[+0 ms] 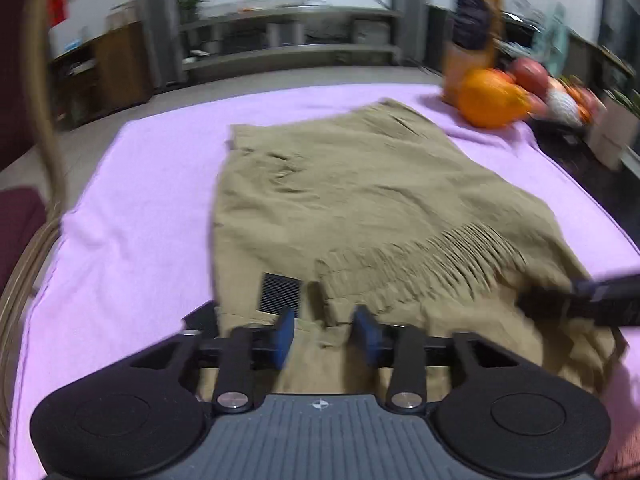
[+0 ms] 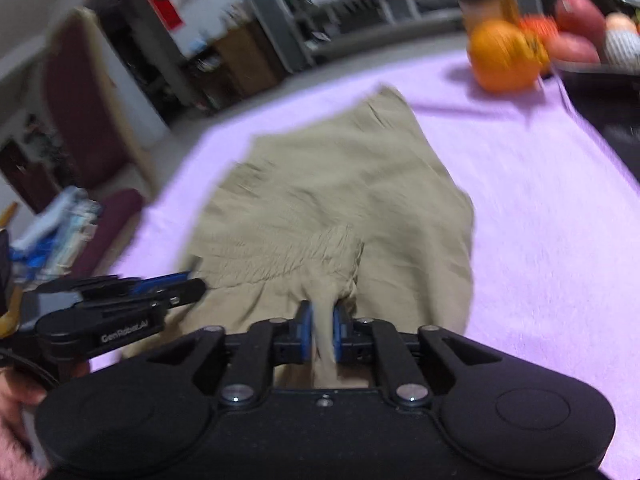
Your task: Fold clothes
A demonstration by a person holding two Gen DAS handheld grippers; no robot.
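On the pink-covered tabletop (image 1: 132, 200) lie tan shorts (image 1: 340, 200), waistband nearest the cameras. Left tongs (image 1: 322, 336) stand released over the waistband edge, while right tongs (image 2: 320, 330) pinch a fold of the shorts.

shorts (image 1: 352, 196) lie on my cloth (image 1: 132, 208) | orange (image 1: 490, 98) behind them, far right | bottle (image 1: 474, 32) behind orange | chair (image 2: 80, 108) left of cloth
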